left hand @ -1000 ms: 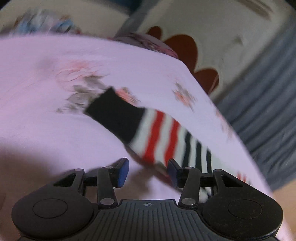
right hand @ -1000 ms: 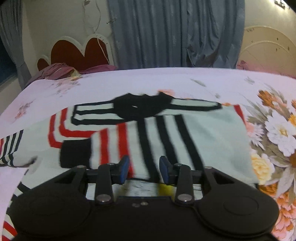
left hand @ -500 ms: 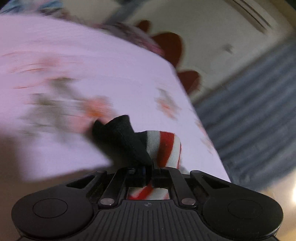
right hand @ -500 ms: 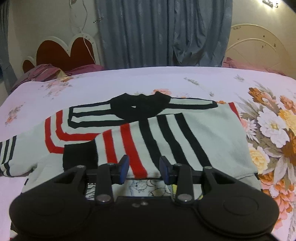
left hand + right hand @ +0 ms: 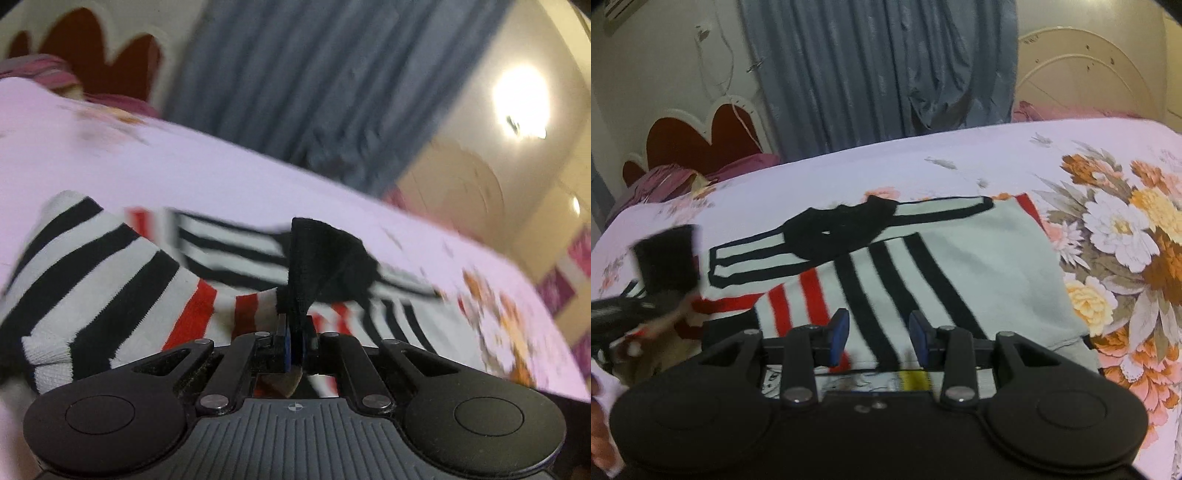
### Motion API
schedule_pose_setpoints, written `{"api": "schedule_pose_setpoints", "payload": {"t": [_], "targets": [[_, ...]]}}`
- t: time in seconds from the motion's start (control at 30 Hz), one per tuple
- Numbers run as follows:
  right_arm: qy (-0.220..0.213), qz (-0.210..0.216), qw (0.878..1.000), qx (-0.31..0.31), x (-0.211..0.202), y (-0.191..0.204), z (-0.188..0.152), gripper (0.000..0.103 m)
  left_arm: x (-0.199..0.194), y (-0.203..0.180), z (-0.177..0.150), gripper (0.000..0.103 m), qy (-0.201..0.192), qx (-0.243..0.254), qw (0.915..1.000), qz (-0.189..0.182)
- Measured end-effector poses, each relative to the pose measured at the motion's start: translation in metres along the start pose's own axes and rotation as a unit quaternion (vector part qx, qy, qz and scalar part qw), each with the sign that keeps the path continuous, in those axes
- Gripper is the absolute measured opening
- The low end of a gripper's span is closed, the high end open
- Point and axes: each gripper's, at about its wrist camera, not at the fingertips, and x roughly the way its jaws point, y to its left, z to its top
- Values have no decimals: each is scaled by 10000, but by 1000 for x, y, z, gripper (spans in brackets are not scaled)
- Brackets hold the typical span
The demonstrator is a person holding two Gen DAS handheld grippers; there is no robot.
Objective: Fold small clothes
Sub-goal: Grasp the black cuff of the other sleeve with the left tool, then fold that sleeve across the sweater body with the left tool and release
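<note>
Clearly, the black cuff (image 5: 314,254) of the left sleeve (image 5: 92,280) is pinched between the closed blue pads of the left gripper (image 5: 294,345). The cuff stands up above the pads like a small flag, and the striped sleeve hangs down behind it to the left. It is held at the very end, probably so that the whole sleeve can be carried across the body in one movement and laid flat.

The striped sweater (image 5: 960,266) is spread on the flowered bedsheet (image 5: 1126,240), with its black collar (image 5: 834,229) toward the curtain (image 5: 879,74). The other sleeve (image 5: 879,291) is already laid across the front, its cuff pointing to the left side. The right gripper (image 5: 878,332) hangs over the near hem with its fingers well apart and nothing between them; it seems to be kept there to press the cloth down if it slides.

In the right wrist view the raised cuff is seen blurred at the left edge of the sweater. The middle of the sweater is free, so there is room for the sleeve to come over. On the right the sheet is open past the sweater's edge. The near hem lies just beside the bed edge, so a drag toward the person could pull it off.
</note>
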Motion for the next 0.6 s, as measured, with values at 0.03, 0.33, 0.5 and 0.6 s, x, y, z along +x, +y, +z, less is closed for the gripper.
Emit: {"api": "schedule_pose_setpoints", "payload": {"t": [0.03,0.33,0.5,0.6], "targets": [[19,20,10000,50,1,-5,1,34,10,-16,-7,4,169,142,9998,11],[182,866,9916,946,12,-52,9,58,15,-75,-32,50,449,783,9959,-73],[509,1513,9764,1456,31,-52,9,57,-47,-17,-17,50,-256,339,9985,336],[787,1778,9663,1684,48,-47,8,58,-72,31,-17,49,-440,186,9944,942]]}}
